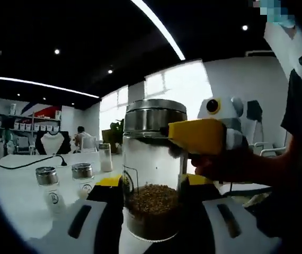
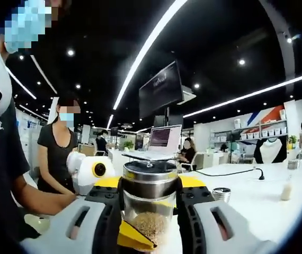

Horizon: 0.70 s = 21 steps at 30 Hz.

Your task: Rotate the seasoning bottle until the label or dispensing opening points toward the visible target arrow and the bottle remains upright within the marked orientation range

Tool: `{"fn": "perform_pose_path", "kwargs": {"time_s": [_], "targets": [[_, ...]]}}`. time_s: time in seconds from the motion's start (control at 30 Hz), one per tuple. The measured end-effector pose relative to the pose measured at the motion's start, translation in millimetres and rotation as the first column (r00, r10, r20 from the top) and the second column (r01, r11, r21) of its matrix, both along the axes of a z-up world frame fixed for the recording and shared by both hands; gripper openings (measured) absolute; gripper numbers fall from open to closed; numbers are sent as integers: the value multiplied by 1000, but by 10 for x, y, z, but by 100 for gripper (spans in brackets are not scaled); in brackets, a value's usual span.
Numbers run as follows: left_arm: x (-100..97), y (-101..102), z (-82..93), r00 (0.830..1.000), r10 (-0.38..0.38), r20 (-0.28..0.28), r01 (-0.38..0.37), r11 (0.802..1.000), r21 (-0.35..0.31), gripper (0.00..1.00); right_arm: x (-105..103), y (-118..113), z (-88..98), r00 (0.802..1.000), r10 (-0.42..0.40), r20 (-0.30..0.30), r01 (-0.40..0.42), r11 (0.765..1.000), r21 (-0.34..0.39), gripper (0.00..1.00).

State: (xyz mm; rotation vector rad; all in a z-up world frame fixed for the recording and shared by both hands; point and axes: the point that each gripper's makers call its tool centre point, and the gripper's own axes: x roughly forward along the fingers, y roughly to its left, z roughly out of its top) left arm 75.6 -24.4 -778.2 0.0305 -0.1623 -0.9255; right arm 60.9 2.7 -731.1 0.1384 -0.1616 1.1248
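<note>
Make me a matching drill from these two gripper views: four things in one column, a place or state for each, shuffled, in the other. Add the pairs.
Things
1. Clear glass seasoning bottle with steel lid
2. Two small steel-capped shakers
3. Black cable
4. Open laptop

Places or states
A. Lying across the white table
B. Standing on a far desk, screen lit
C. Standing side by side on the table, left of the bottle in the left gripper view
D. Upright between gripper jaws, brown grains inside

Pairs: 1-D, 2-C, 3-A, 4-B
</note>
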Motion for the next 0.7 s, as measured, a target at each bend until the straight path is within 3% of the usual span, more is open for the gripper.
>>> {"fn": "perform_pose_path", "kwargs": {"time_s": [0.03, 0.1, 0.23, 0.33, 0.4, 0.5, 0.57, 0.6, 0.7], "targets": [[38, 20, 10, 999, 38, 4, -38, 999, 3, 45, 56, -36, 2, 999, -29, -34, 30, 999, 27, 38], [133, 100, -1, 986, 158, 58, -161, 984, 69, 45, 124, -68, -24, 996, -73, -54, 75, 996, 38, 37], [169, 159, -13, 959, 246, 142, -265, 955, 134, 45, 120, -31, -42, 995, -90, -38, 91, 995, 27, 37], [186, 166, 2, 927, 313, 209, -349, 921, 171, 45, 138, -15, -19, 991, -124, -47, 126, 991, 43, 38], [189, 135, -13, 931, 308, 198, -342, 924, 171, 45, 151, -24, -18, 989, -139, -56, 142, 989, 51, 38], [164, 84, -90, 966, 223, 133, -244, 956, 165, 45, 153, -26, -63, 989, -140, -51, 142, 990, 23, 37], [109, 58, -41, 983, 138, 123, -153, 981, 118, 45, 86, 0, -27, 995, -95, 31, 95, 995, -2, 37], [70, 48, -25, 992, 95, 88, -103, 991, 88, 45, 55, 7, -17, 997, -69, 45, 69, 998, -10, 37], [-35, 37, 45, 998, -17, 57, 15, 999, 31, 45, -39, -11, 49, 999, 25, 43, -26, 1000, 18, 36]]}}
